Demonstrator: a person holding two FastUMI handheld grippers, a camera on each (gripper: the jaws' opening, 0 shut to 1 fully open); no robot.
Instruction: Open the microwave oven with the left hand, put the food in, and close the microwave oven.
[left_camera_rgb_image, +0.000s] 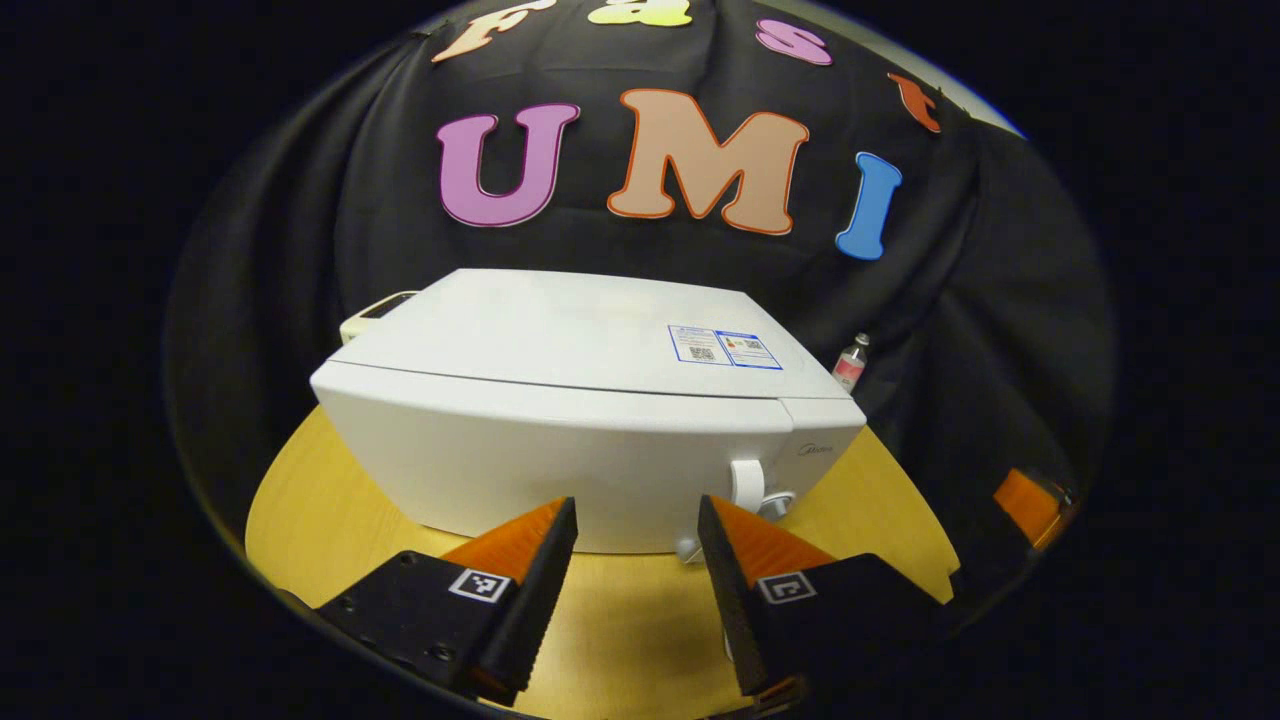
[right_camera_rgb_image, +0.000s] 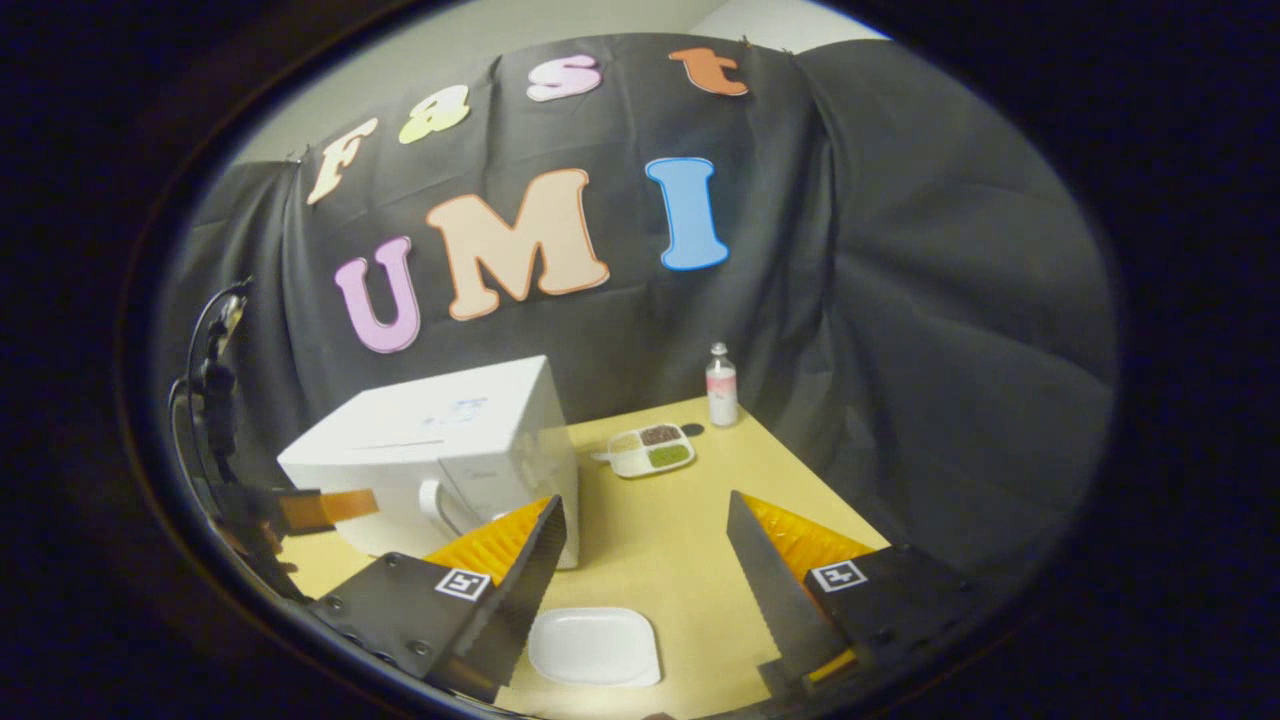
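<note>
Yellow wood of the tabletop (left_camera_rgb_image: 620, 620) shows between the left tongs (left_camera_rgb_image: 637, 520), whose two fingers stand apart and hold nothing. Just ahead of them is the white microwave oven (left_camera_rgb_image: 590, 400), with its door closed, and its white handle (left_camera_rgb_image: 747, 487) sits low on the front, a little to the side of the gap between the fingers. The right tongs (right_camera_rgb_image: 645, 525) are also apart and empty, and they hang above the tabletop near a white plate (right_camera_rgb_image: 595, 645) that has nothing on it. Farther from them, beside the microwave oven, lies the food tray (right_camera_rgb_image: 650, 450) with a dark portion and a green portion, and a small bottle (right_camera_rgb_image: 721, 385) stands behind it near the cloth wall. I judge that the step in hand is to reach the handle with the left tongs. To do it well, the left tongs should shift sideways until the handle stands between both fingers, then close firmly and pull along the door's swing, not straight back. A weak grip may slip off the smooth handle.
</note>
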